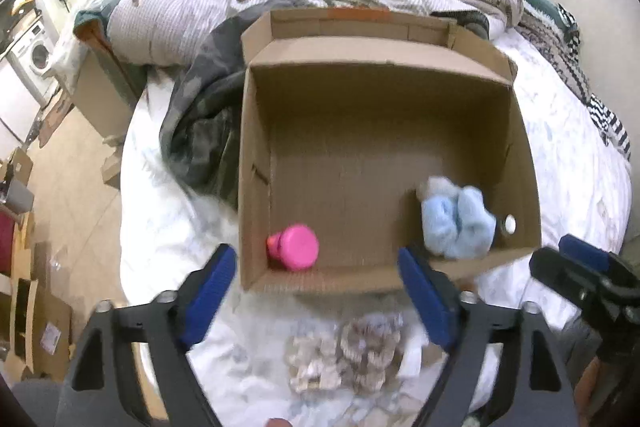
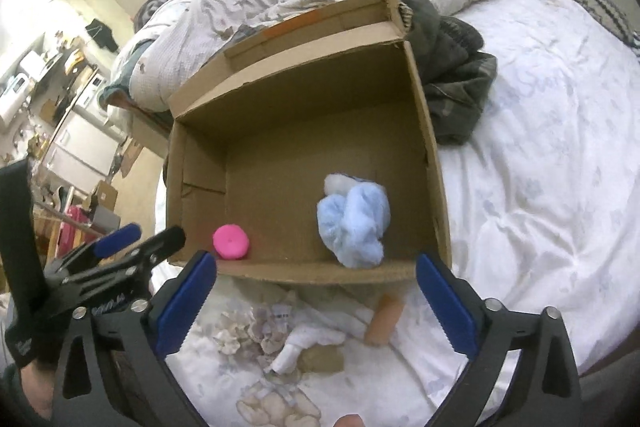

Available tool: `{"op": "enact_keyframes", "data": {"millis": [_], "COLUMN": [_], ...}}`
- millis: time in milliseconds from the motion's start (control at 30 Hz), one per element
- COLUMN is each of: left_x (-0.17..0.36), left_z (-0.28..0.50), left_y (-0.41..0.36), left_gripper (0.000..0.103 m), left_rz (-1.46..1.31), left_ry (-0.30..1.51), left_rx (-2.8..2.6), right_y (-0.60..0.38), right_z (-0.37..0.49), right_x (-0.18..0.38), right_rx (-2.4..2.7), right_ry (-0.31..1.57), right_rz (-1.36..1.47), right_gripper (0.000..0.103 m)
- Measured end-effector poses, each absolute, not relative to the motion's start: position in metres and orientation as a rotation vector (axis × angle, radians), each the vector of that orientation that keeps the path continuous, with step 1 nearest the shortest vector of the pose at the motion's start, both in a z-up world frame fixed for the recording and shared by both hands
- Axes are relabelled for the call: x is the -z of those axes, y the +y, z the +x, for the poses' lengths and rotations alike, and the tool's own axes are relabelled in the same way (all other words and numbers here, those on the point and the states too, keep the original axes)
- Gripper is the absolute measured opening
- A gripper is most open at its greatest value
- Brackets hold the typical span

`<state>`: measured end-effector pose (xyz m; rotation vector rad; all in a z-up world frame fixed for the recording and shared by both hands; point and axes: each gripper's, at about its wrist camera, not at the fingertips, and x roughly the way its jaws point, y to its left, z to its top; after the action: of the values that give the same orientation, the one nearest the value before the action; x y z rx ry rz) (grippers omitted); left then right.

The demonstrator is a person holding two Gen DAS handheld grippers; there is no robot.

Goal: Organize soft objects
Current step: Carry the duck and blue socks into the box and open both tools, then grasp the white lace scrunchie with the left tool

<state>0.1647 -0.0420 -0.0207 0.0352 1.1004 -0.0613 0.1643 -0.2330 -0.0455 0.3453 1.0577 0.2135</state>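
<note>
Already the cardboard box (image 2: 434, 163) holds a pink toy (image 2: 231, 241) and blue plush (image 2: 354, 223); both grippers (image 1: 316, 291) (image 2: 316, 303) gape wide and empty just before it, so a grab at the patterned cloth (image 1: 352, 355) might snag the bedsheet (image 2: 540, 147)

Soft indoor light, slight blur, fisheye edges

A white bed (image 2: 540, 155) carries a cardboard box (image 2: 434, 163) and rumpled bedding (image 2: 256, 7).
</note>
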Motion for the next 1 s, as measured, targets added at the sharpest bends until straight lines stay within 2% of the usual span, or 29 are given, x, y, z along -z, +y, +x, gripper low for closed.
{"op": "enact_keyframes", "data": {"millis": [100, 167, 333, 733, 1000], "left_x": [0.021, 0.022, 0.030, 0.049, 0.065], "left_z": [0.151, 0.141, 0.121, 0.101, 0.110], "left_y": [-0.032, -0.023, -0.011, -0.005, 0.011], "left_gripper": [0.089, 0.095, 0.098, 0.098, 0.098], "left_rz": [0.004, -0.023, -0.039, 0.047, -0.074], "left_ry": [1.107, 1.103, 1.127, 1.119, 1.196], "left_rx": [0.052, 0.037, 0.018, -0.057, -0.052], "right_y": [-0.230, -0.228, -0.226, -0.222, -0.214], "right_z": [0.155, 0.150, 0.136, 0.121, 0.127], "right_x": [0.048, 0.048, 0.050, 0.073, 0.087], "right_rx": [-0.193, -0.187, -0.164, -0.150, -0.222], "right_ry": [1.062, 1.058, 1.057, 1.120, 1.172], "right_rz": [0.329, 0.317, 0.292, 0.281, 0.319], "right_gripper": [0.103, 0.103, 0.103, 0.103, 0.103]}}
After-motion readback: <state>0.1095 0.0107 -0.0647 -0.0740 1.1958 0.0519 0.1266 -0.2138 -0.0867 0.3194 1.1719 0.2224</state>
